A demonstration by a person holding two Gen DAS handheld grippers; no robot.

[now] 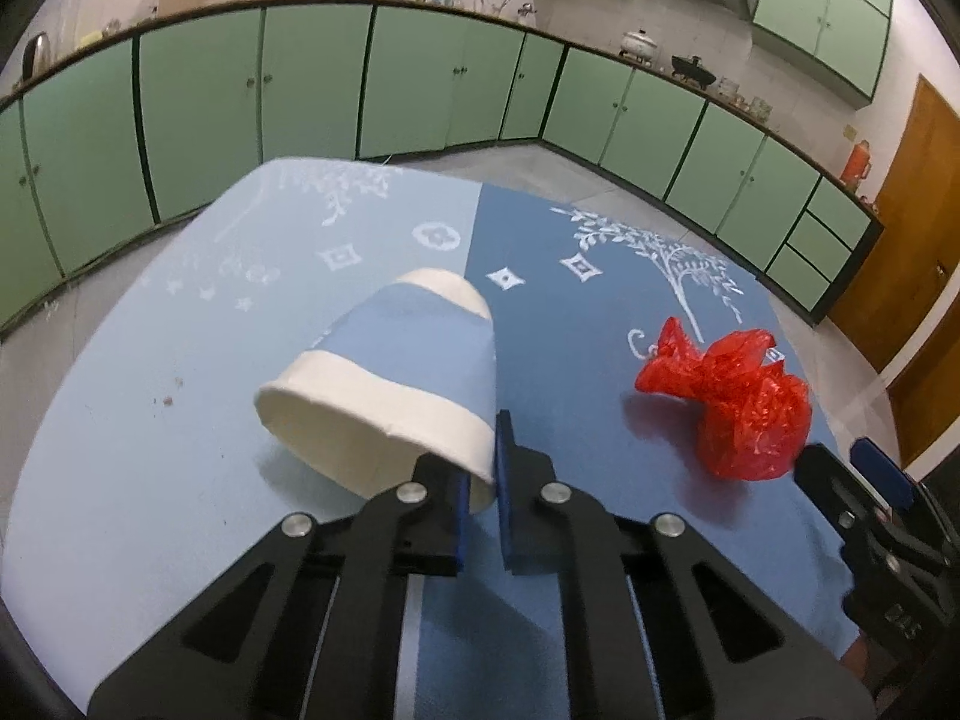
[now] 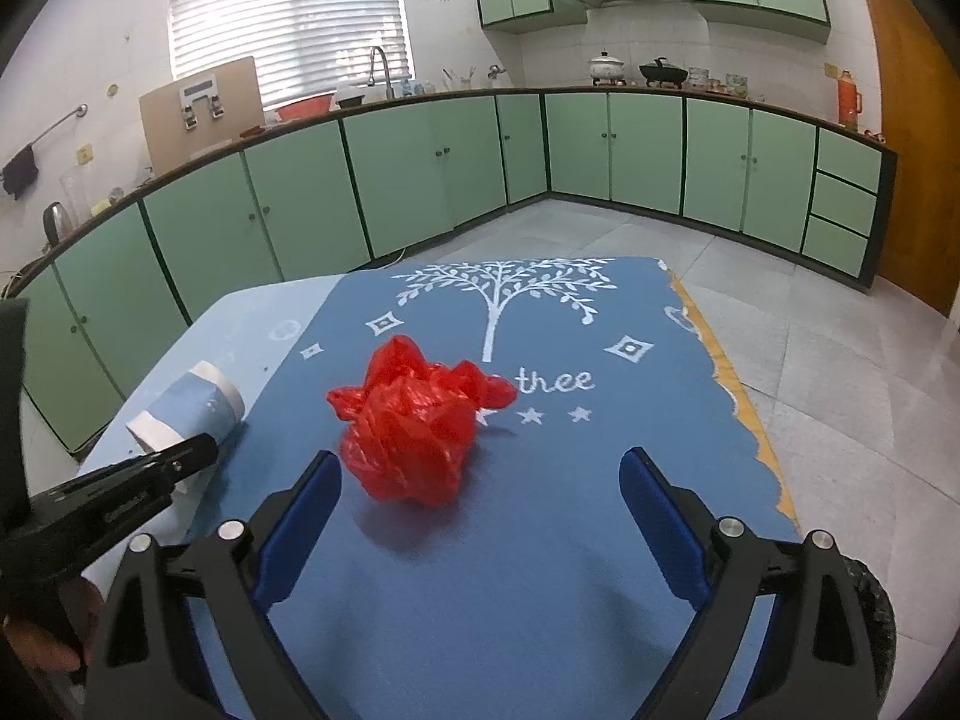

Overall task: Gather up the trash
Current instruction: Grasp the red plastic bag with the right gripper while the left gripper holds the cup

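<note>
A blue and white paper cup (image 1: 396, 384) lies tilted on its side, mouth toward me. My left gripper (image 1: 480, 480) is shut on the cup's rim. The cup also shows at the left in the right wrist view (image 2: 192, 408), with the left gripper (image 2: 180, 462) on it. A crumpled red plastic bag (image 2: 414, 432) lies on the blue tablecloth (image 2: 540, 540). It also shows in the left wrist view (image 1: 732, 396). My right gripper (image 2: 480, 480) is open, its fingers just short of the bag, which lies toward the left finger.
The table (image 1: 150, 468) has a light blue cloth on the left and a darker blue one on the right (image 1: 570, 330). Its right edge (image 2: 738, 408) drops to a tiled floor. Green kitchen cabinets (image 2: 420, 168) line the far walls. A wooden door (image 2: 912, 138) is at right.
</note>
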